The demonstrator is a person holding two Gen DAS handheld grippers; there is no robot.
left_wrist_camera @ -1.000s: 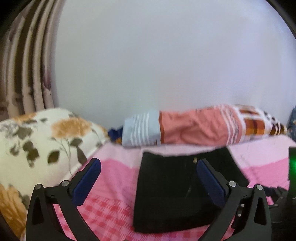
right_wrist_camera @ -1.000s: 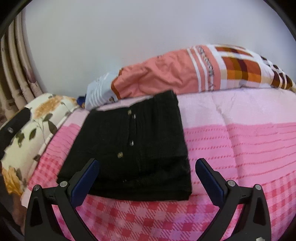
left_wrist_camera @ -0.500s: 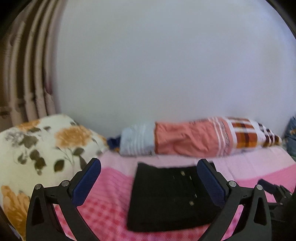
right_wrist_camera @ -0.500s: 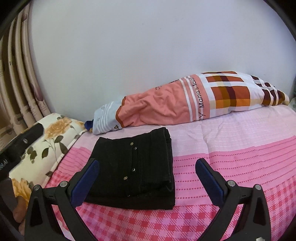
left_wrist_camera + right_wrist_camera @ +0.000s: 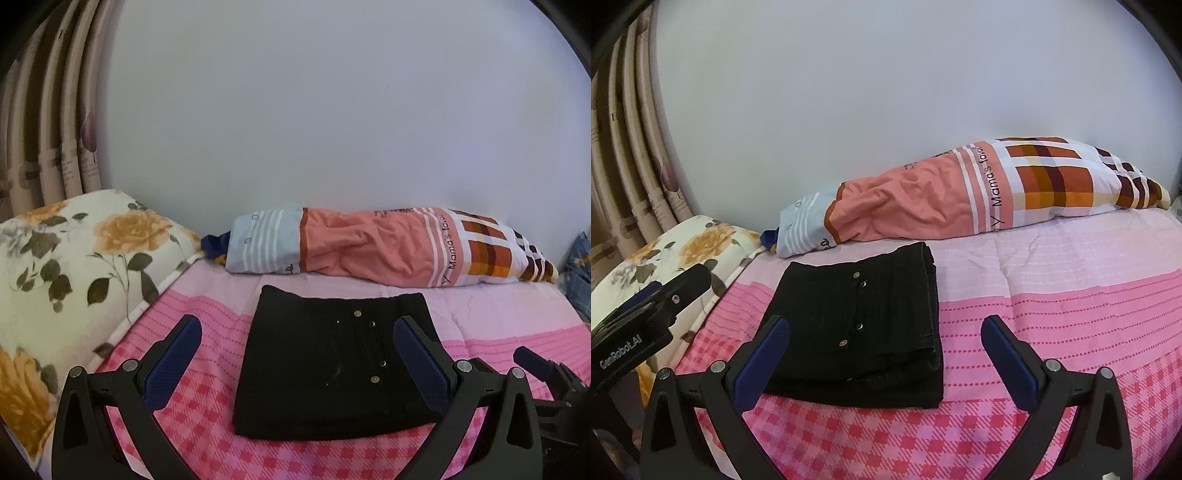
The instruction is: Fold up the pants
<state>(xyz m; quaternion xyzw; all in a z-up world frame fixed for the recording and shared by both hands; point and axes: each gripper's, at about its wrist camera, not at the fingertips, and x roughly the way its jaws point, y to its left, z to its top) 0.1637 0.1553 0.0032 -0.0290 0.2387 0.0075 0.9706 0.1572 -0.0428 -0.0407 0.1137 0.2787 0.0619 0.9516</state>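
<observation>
black pants (image 5: 334, 363) are lying folded on the pink bedspread (image 5: 1052, 295); left gripper (image 5: 297, 354) and right gripper (image 5: 884, 354) are hovering, jaws spread wide, gripping nothing.

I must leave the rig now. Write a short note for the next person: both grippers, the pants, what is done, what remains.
Left gripper: open, holds nothing, above the bed.
Right gripper: open, holds nothing.
Black pants: folded into a compact rectangle with stacked layers, lying flat on the pink bedspread, in front of the long orange bolster; floral pillow to their left.
Done: the folding looks complete.
Left: probably nothing; perhaps check the edges.
</observation>
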